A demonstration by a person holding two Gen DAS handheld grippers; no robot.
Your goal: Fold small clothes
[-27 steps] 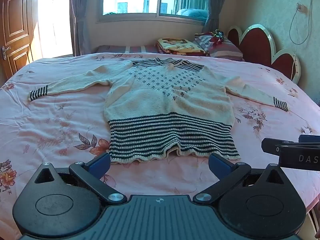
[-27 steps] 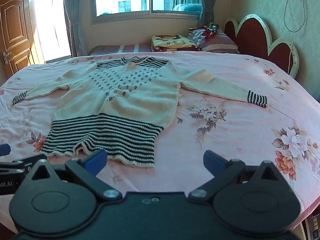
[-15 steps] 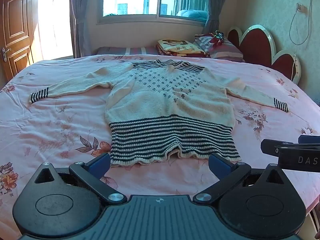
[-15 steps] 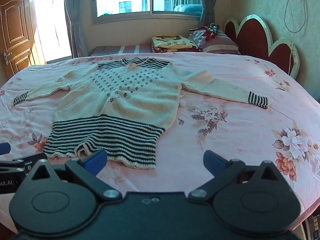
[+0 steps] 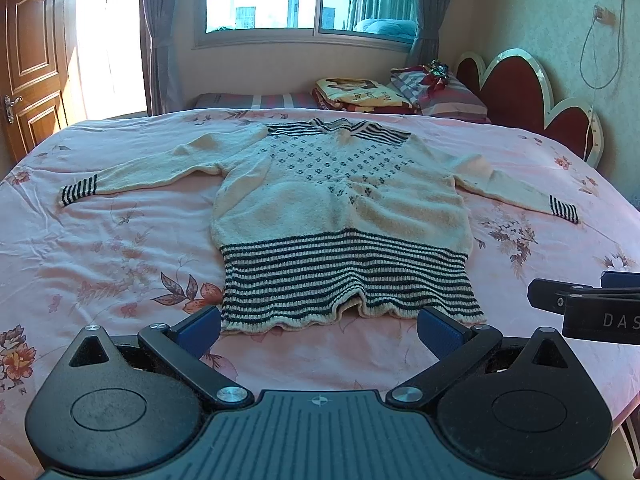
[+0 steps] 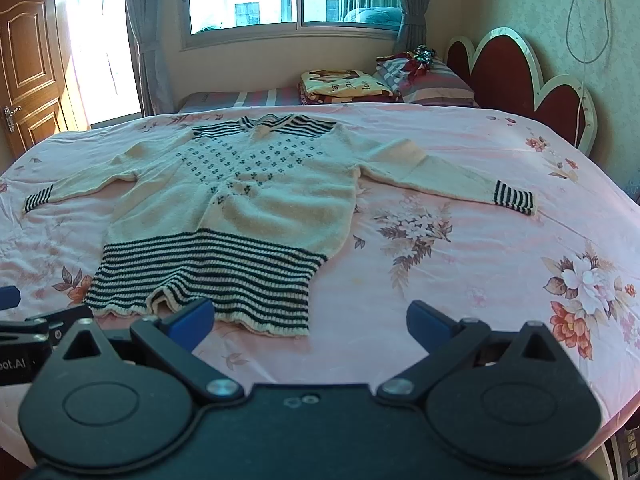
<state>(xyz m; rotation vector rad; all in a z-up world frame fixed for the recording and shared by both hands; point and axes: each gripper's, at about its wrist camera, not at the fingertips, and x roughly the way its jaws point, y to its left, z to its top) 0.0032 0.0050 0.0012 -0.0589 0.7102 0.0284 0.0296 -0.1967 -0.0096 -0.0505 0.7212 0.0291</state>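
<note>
A cream knitted sweater (image 5: 340, 208) with a dark striped hem, collar and cuffs lies flat and face up on the pink bed, sleeves spread to both sides. It also shows in the right wrist view (image 6: 240, 208). My left gripper (image 5: 320, 326) is open and empty, hovering just in front of the striped hem. My right gripper (image 6: 310, 320) is open and empty, in front of the hem's right corner. The right gripper's side shows at the right edge of the left wrist view (image 5: 588, 308).
The pink floral bedsheet (image 5: 100, 248) covers a wide bed. Folded blankets and pillows (image 5: 396, 90) lie at the far side by the red headboard (image 5: 528, 92). A window (image 5: 304, 0) and a wooden door (image 5: 32, 60) stand beyond.
Both views have shifted slightly; the sweater sits a little lower in the frames. Both grippers stay open.
</note>
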